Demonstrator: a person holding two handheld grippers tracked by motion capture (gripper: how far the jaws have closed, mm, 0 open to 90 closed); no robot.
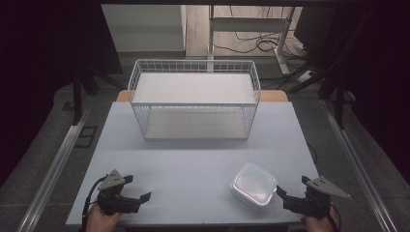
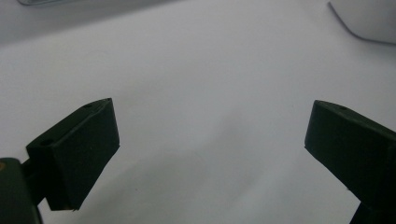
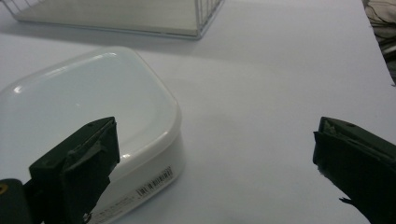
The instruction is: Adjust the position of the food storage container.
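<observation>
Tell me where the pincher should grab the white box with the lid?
Probably across the white box at its near right corner, coming in from the right, where the open right gripper already sits. The box is low and flat with rounded corners, so the jaws should span its short side wall, below the lid's rim.

- A white lidded container (image 1: 254, 185), rounded-square, lid shut, lies flat on the bench just ahead of my right jaws, by the left one, barcode label facing me.
- A white wire basket (image 1: 193, 100) stands upright well beyond my jaws.
</observation>
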